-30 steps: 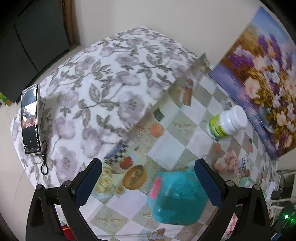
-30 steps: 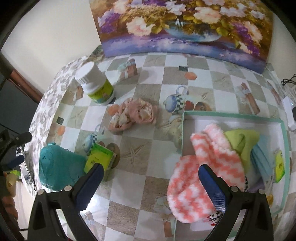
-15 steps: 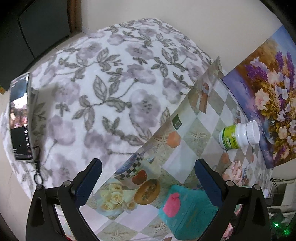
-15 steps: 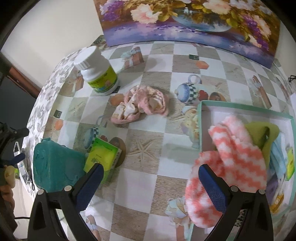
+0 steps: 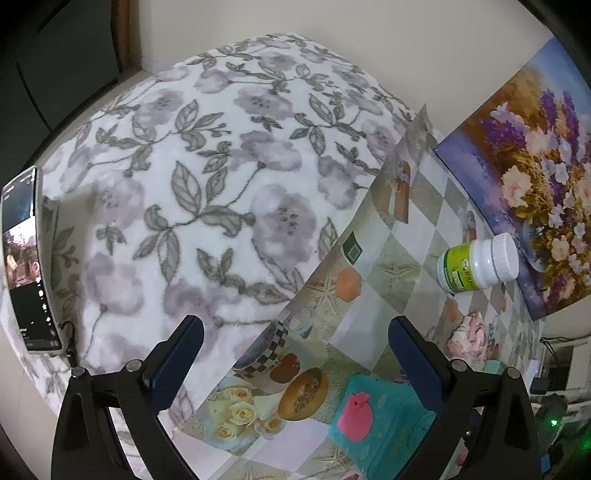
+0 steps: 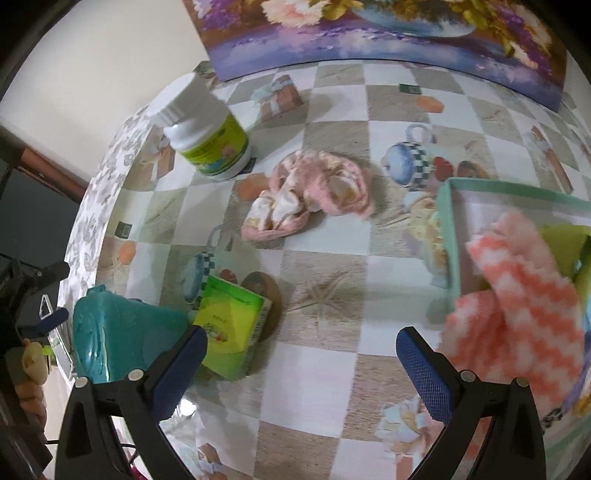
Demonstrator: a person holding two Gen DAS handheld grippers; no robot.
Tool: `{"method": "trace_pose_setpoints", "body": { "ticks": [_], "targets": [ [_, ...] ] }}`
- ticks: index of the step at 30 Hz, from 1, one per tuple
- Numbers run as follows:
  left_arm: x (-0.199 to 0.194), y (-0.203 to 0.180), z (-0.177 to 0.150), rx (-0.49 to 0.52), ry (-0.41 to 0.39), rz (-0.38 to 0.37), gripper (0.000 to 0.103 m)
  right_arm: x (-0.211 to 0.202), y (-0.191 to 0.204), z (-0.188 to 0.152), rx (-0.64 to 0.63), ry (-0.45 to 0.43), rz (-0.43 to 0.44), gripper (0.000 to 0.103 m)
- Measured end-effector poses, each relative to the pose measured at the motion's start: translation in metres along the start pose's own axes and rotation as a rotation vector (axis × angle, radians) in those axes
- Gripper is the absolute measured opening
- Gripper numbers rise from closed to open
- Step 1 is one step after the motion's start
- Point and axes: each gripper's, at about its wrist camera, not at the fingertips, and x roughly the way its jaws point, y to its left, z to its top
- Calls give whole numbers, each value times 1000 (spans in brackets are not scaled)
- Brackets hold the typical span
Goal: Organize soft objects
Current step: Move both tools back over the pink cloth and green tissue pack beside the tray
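A crumpled pink and cream sock point(image 6: 308, 194) lies mid-table; it shows small in the left wrist view as the same sock point(image 5: 469, 338). A teal-rimmed box point(image 6: 448, 236) at the right holds a pink-and-white zigzag fuzzy sock point(image 6: 517, 295) hanging over its near edge, with a yellow-green cloth point(image 6: 565, 243) behind it. My right gripper point(image 6: 301, 365) is open above the table, nearer than the pink sock, nothing between its fingers. My left gripper point(image 5: 295, 358) is open over the table's left edge, empty.
A white bottle with green label point(image 6: 207, 136) stands at the back left. A green tissue pack point(image 6: 231, 328) leans beside a teal pouch point(image 6: 122, 339) with a pink tag point(image 5: 354, 415). A flower painting point(image 6: 369, 33) lines the back. A phone point(image 5: 26, 258) lies on a floral blanket point(image 5: 207, 184).
The right gripper has moved forward and left, bringing the pink sock and bottle nearer while the box slid right. The left gripper has drawn back toward the floral blanket.
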Motion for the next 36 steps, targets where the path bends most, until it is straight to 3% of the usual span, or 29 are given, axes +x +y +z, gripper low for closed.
{"method": "trace_pose_setpoints", "body": {
  "ticks": [18, 31, 36],
  "targets": [
    [7, 11, -1, -42, 27, -13, 100, 21, 17, 3, 10, 16, 3, 103],
    [-7, -40, -3, 98, -7, -20, 100, 13, -1, 21, 68, -27, -28, 103],
    [-11, -64, -1, 209, -30, 5, 100, 5, -6, 35, 57, -65, -32, 103]
  ]
}}
